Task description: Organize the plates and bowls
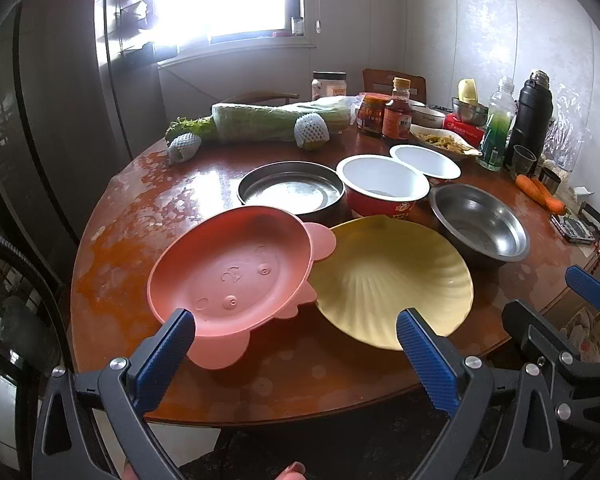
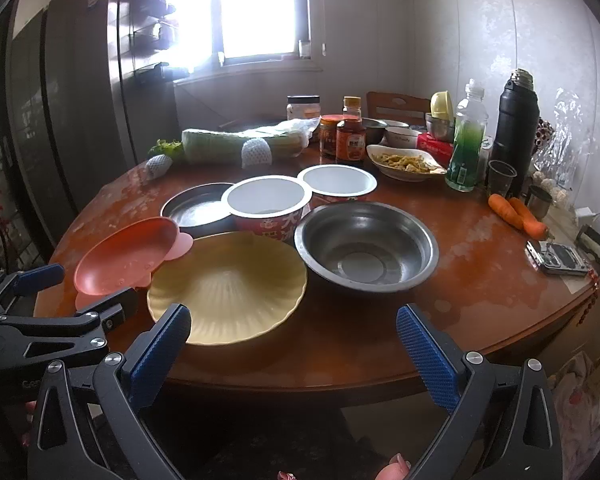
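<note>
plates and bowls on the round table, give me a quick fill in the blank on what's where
1. The shell-shaped plate is ____ in colour.
2. The pink plate's rim rests on the edge of the ____ plate.
3. Both the left gripper and the right gripper are ____ and hold nothing.
4. The two carrots lie to the ____ of the steel bowl.

Missing words: yellow; yellow; open; right

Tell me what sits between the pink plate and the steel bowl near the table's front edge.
The yellow shell-shaped plate lies between the pink plate and the steel bowl, clearest in the right wrist view. Its left rim overlaps the pink plate's edge.
</note>
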A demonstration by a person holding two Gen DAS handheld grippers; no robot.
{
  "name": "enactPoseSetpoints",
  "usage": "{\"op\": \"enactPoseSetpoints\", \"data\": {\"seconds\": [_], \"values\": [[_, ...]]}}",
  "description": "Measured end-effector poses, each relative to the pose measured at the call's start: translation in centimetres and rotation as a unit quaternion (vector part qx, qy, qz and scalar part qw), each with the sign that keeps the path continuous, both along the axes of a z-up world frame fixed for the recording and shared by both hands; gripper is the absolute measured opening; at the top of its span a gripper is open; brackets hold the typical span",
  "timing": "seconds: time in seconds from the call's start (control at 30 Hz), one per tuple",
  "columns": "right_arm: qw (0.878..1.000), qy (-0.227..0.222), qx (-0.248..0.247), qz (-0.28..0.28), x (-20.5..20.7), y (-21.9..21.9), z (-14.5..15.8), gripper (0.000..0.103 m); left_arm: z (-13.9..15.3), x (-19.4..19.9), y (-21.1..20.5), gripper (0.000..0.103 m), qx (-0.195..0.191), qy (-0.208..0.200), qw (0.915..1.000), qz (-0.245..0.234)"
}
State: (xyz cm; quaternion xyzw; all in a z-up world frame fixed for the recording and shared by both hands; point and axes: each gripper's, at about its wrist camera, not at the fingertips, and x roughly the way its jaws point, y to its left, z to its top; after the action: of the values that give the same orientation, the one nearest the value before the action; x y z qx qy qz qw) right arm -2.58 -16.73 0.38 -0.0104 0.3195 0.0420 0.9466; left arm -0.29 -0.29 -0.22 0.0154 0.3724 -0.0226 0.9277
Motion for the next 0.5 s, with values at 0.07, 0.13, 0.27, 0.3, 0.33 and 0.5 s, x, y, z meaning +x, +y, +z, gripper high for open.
{"op": "enactPoseSetpoints", "data": {"seconds": [0.07, 0.13, 0.27, 0.3, 0.33, 0.5], "values": [[1.000, 0.000, 0.001, -0.001, 0.06, -0.03, -0.03, 0.103, 0.01, -0.01, 0.01, 0.102, 0.000, 0.000, 1.0000, 0.000], [1.000, 0.000, 0.000, 0.000, 0.06, 0.03, -0.04, 0.103, -0.01, 0.05, 0.07, 0.102, 0.000, 0.001, 1.0000, 0.001], [1.000, 0.000, 0.000, 0.001, 0.06, 0.02, -0.03, 0.103, -0.04, 0.02, 0.36, 0.102, -0.001, 0.000, 1.0000, 0.004], [1.000, 0.001, -0.001, 0.001, 0.09, 0.03, -0.06, 0.103, -0.06, 0.00, 0.44, 0.102, -0.001, 0.000, 1.0000, 0.004], [1.000, 0.001, -0.001, 0.000, 0.08, -0.03, -0.05, 0.103, -0.06, -0.02, 0.45, 0.102, -0.001, 0.000, 1.0000, 0.005], [1.000, 0.000, -0.001, 0.001, 0.10, 0.00, -0.04, 0.103, -0.04, -0.01, 0.53, 0.102, -0.001, -0.001, 1.0000, 0.005]]}}
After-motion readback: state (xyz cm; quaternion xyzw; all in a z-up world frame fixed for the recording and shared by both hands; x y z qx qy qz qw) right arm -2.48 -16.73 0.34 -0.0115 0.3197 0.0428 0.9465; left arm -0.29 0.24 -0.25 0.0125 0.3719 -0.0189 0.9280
